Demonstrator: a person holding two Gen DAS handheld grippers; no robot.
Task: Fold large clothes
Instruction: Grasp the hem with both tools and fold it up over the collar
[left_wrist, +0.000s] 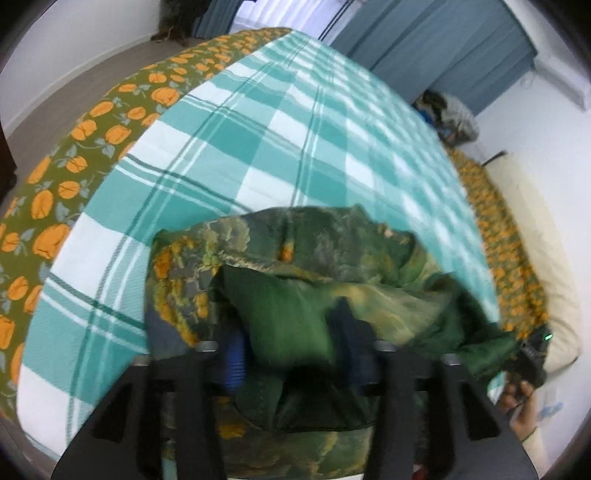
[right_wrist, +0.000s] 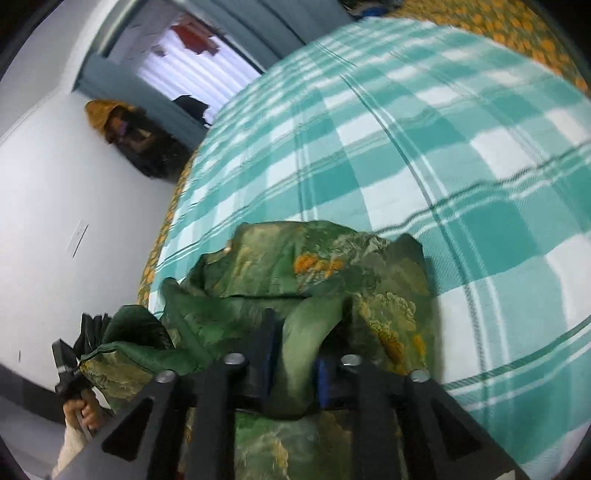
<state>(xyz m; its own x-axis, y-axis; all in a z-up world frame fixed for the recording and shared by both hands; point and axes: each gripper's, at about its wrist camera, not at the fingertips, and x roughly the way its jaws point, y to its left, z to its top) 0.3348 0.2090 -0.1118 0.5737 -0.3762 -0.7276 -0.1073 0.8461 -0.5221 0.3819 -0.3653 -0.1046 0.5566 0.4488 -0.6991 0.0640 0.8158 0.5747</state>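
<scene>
A green silky garment (left_wrist: 314, 243) with gold and orange print lies bunched on the near part of a bed covered by a teal-and-white checked blanket (left_wrist: 258, 129). My left gripper (left_wrist: 290, 332) points down at it, its jaws wide apart, with a loose fold of the cloth bulging between the fingers. In the right wrist view the same garment (right_wrist: 314, 254) lies on the blanket (right_wrist: 424, 147). My right gripper (right_wrist: 306, 328) has its jaws partly apart, and a fold of green cloth stands slack in the gap. Both views are blurred.
An orange-flowered sheet (left_wrist: 74, 162) borders the blanket. A cream pillow (left_wrist: 546, 258) lies at the right by a white wall. A person's hand (left_wrist: 517, 402) shows at the lower right, and a hand (right_wrist: 85, 406) at the lower left. Blue curtains (left_wrist: 443, 40) hang behind the bed, and a dark pile (right_wrist: 144, 144) sits against the wall.
</scene>
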